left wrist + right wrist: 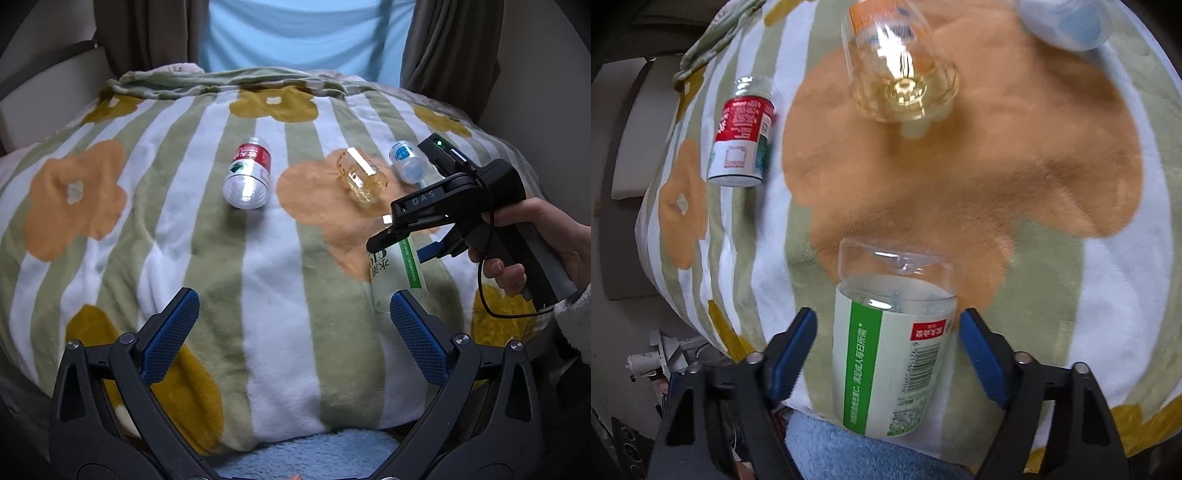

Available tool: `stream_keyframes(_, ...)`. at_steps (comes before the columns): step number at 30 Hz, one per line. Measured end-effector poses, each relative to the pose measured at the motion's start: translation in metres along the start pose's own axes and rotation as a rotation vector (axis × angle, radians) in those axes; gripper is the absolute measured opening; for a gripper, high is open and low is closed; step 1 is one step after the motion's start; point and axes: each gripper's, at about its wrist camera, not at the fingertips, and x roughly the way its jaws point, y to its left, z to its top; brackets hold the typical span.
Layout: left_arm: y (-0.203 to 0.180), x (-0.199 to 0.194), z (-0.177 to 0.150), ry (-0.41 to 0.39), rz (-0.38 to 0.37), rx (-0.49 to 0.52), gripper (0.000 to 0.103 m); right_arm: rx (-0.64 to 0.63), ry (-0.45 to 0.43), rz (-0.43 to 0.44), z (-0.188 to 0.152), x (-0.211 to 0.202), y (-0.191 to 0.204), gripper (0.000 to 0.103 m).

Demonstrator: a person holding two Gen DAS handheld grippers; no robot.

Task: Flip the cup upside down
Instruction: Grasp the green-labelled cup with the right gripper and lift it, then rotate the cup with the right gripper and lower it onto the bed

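A clear plastic cup with a white and green label (894, 354) stands with its closed clear base up on the striped flower blanket (1071, 258), between my right gripper's blue pads (792, 350). The right gripper (886, 349) is open around the cup, with a small gap on each side. In the left wrist view the same cup (400, 275) sits under the right gripper (397, 240). My left gripper (291, 332) is open and empty, low over the blanket's near part.
A red-labelled cup (247, 177) lies on its side left of centre. A clear amber cup (362, 177) and a blue-labelled cup (406, 162) lie behind the right gripper. A person in a light blue shirt (306, 33) sits beyond the blanket.
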Motion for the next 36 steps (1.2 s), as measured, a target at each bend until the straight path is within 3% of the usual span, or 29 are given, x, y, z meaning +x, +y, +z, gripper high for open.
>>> stream_keyframes(3,0.001,0.003,0.001,0.006,-0.014,-0.004,0.103,0.005,0.002,-0.012,0.003,0.002,0.001,0.062)
stream_keyframes(10,0.003,0.002,-0.001,0.007,-0.024,-0.014,0.103,-0.003,-0.051,0.002,0.003,-0.009,0.0,0.06)
stream_keyframes(12,0.005,-0.003,-0.001,-0.012,-0.02,-0.021,0.103,-0.055,-0.14,0.023,-0.002,-0.027,0.005,0.06)
stream_keyframes(16,0.012,-0.016,-0.003,-0.075,-0.026,-0.074,0.103,-0.286,-0.465,-0.011,-0.034,-0.065,0.032,0.06)
stream_keyframes(19,0.015,-0.019,-0.001,-0.096,-0.024,-0.089,0.103,-0.421,-0.678,-0.099,-0.064,-0.064,0.041,0.06)
stream_keyframes(21,0.015,-0.021,0.0,-0.103,-0.019,-0.085,0.103,-0.458,-0.754,-0.132,-0.074,-0.05,0.039,0.06)
stream_keyframes(29,0.014,-0.016,-0.001,-0.086,0.001,-0.063,0.103,-0.48,-0.791,-0.192,-0.069,-0.012,0.03,0.06)
stream_keyframes(36,0.01,-0.01,-0.001,-0.07,-0.017,-0.061,0.103,-0.531,-0.727,-0.238,-0.086,-0.016,0.03,0.06)
